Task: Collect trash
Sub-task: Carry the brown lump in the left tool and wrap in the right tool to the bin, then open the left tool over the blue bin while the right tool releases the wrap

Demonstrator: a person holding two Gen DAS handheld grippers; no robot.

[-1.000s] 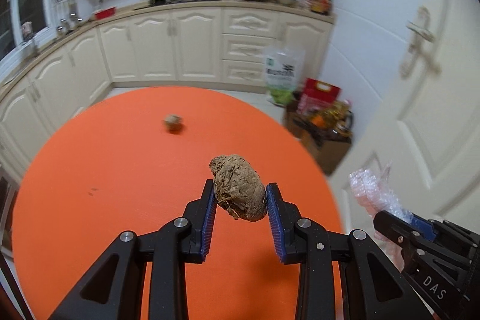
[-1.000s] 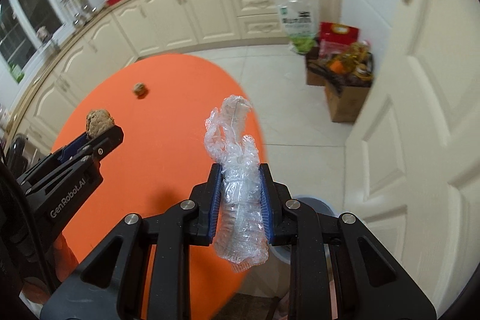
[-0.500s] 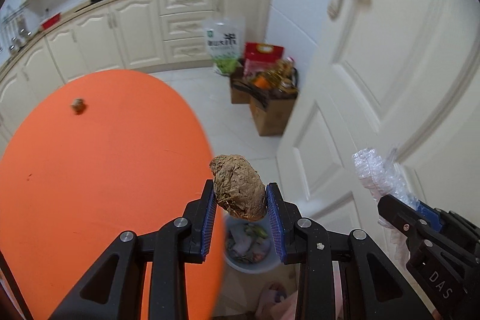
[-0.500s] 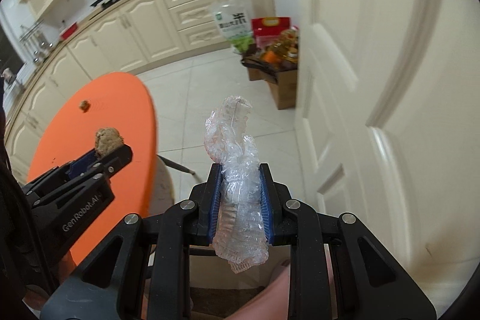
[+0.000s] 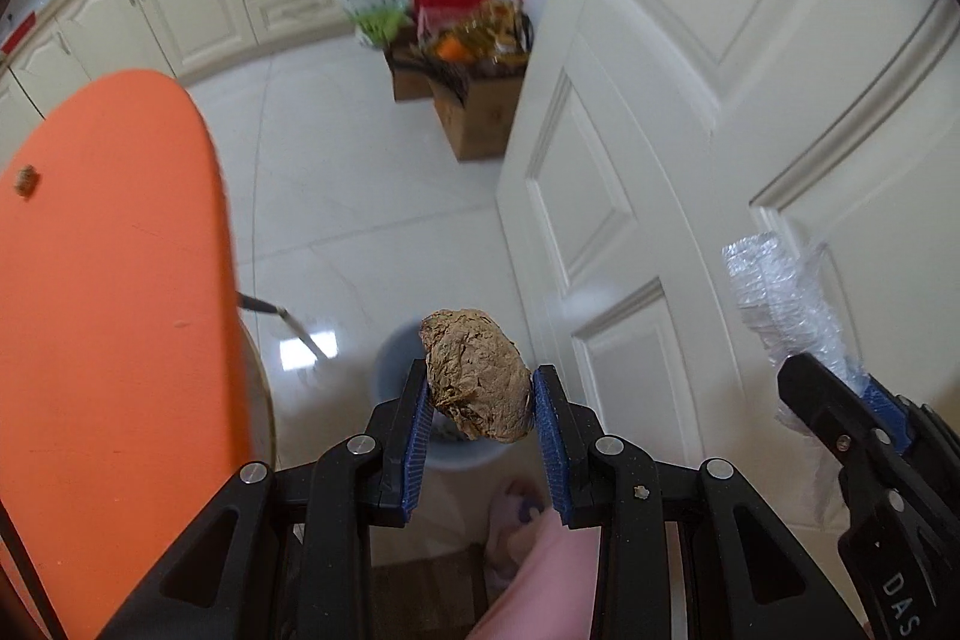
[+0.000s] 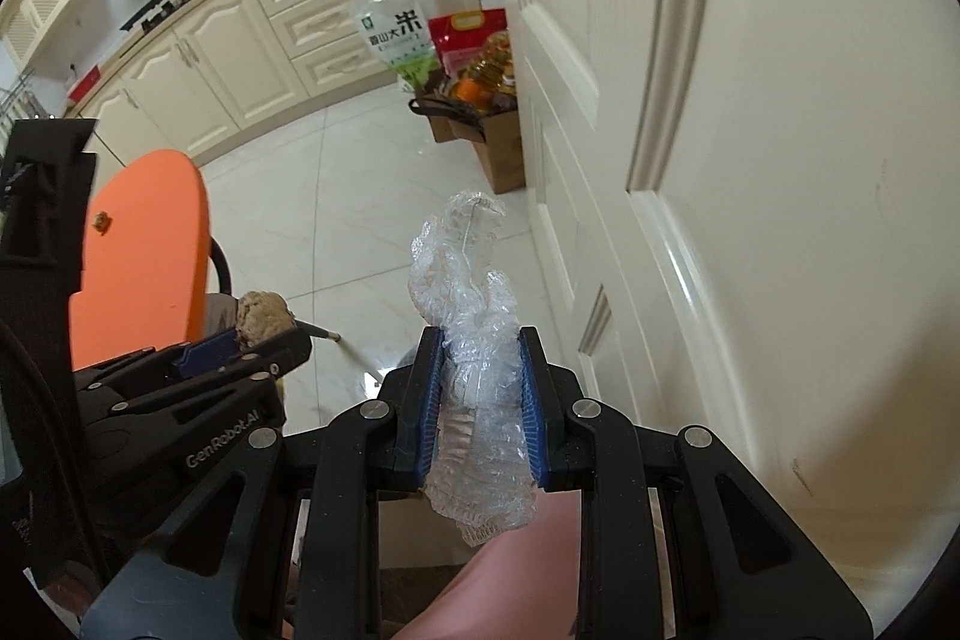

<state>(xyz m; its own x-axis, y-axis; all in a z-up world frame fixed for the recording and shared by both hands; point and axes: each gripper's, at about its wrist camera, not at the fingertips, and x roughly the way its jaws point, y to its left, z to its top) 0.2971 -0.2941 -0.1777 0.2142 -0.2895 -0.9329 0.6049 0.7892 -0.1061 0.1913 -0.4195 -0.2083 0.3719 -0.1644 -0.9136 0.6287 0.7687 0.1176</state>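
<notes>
While both tools point steeply down toward the white floor, the left gripper [image 5: 480, 403] has its blue pads pressed on a brown crumpled paper ball [image 5: 477, 376], above a grey bin [image 5: 393, 370]. Just beside it, the right gripper [image 6: 481, 391] is nearly closed, pinching a clear plastic wrap [image 6: 474, 340] near the cream door [image 6: 780, 160]. One small scrap [image 5: 25, 180] lies on the orange table [image 5: 114, 310].

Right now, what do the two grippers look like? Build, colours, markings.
Both are alike: the left gripper and the right gripper are matte black angular linkages with silver pivot screws and two fingers faced with ribbed blue pads. White lettering on the left one's side reads GenRobot.AI; the right one's shows DAS. No cables visible. Pink clothing shows below them.
</notes>
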